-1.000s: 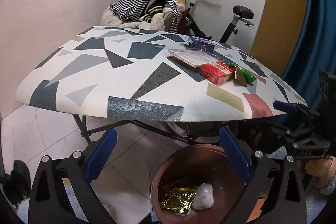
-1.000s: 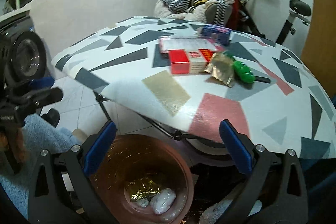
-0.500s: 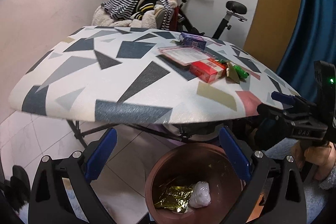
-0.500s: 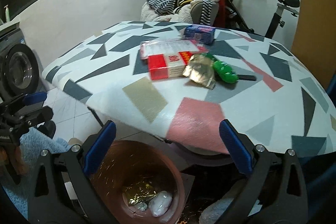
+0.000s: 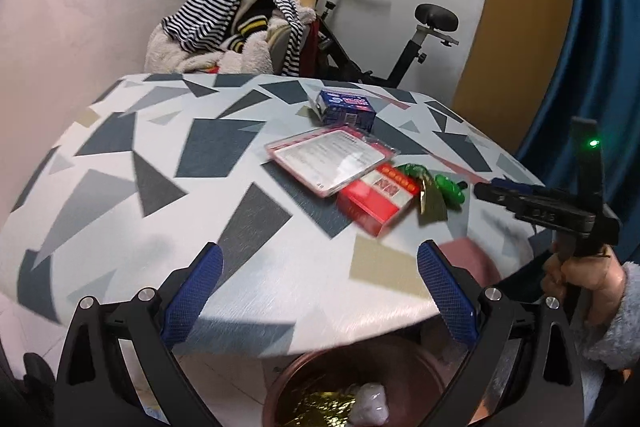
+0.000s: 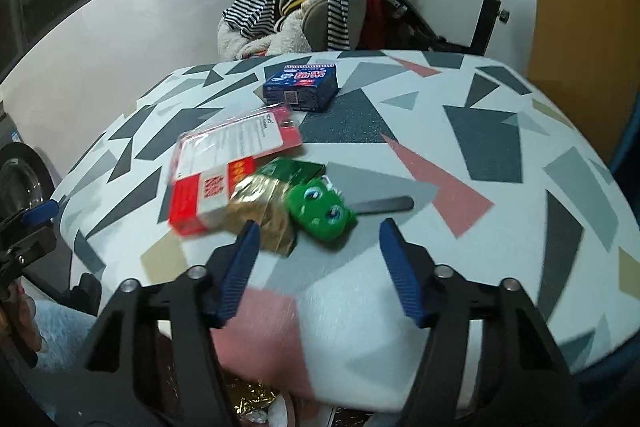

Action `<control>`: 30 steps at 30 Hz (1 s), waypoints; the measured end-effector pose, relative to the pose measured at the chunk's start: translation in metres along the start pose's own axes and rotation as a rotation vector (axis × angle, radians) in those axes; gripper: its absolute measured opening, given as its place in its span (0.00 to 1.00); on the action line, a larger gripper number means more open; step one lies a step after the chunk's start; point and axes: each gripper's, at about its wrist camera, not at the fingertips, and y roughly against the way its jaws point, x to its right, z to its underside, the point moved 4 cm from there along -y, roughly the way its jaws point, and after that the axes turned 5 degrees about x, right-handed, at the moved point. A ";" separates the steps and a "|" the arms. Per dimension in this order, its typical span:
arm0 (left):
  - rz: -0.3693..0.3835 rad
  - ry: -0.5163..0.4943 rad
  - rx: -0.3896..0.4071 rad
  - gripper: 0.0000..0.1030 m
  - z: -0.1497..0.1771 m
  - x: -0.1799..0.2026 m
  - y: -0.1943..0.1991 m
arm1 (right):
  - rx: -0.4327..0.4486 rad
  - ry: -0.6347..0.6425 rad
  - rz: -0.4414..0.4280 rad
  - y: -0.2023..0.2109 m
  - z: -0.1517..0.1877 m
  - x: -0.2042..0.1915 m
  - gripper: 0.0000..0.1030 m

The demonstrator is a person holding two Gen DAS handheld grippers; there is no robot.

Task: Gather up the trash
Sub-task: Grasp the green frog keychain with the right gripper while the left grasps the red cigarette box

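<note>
Trash lies on the patterned table (image 5: 120,187): a blue box (image 5: 346,109) (image 6: 302,87), a pink-edged blister pack (image 5: 332,159) (image 6: 236,143), a red box (image 5: 378,197) (image 6: 200,201), a gold foil wrapper (image 6: 264,217) (image 5: 432,201) and a green frog-shaped popsicle on a stick (image 6: 322,213) (image 5: 450,187). My left gripper (image 5: 320,291) is open and empty above the table's near edge. My right gripper (image 6: 316,267) is open and empty, just short of the foil and the popsicle. A brown bin (image 5: 360,383) below the table holds gold foil and a white wad.
Behind the table a chair piled with striped clothes (image 5: 232,23) (image 6: 296,7) and an exercise bike (image 5: 400,39) stand against the white wall. A blue curtain (image 5: 592,67) hangs at the right. The right gripper shows in the left wrist view (image 5: 548,211).
Both grippers have risen from beside the bin to above the table edge and moved forward. The right one now sits close to the foil and popsicle. Both stay open.
</note>
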 end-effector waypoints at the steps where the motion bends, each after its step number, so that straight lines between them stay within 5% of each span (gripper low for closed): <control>1: 0.010 0.011 -0.012 0.93 -0.004 0.001 -0.008 | -0.017 0.016 0.001 -0.009 -0.002 0.000 0.55; 17: 0.105 -0.085 -0.130 0.93 -0.008 0.038 -0.070 | -0.113 0.024 -0.080 -0.052 -0.005 0.007 0.49; 20: 0.119 -0.123 -0.151 0.93 -0.007 0.045 -0.079 | -0.101 0.020 -0.097 -0.048 -0.006 0.007 0.35; 25: 0.136 -0.134 -0.180 0.92 -0.007 0.043 -0.091 | -0.044 -0.036 -0.097 -0.035 -0.011 0.015 0.34; 30: 0.194 -0.171 -0.245 0.81 -0.008 0.042 -0.109 | 0.013 -0.091 -0.108 -0.016 -0.018 0.024 0.34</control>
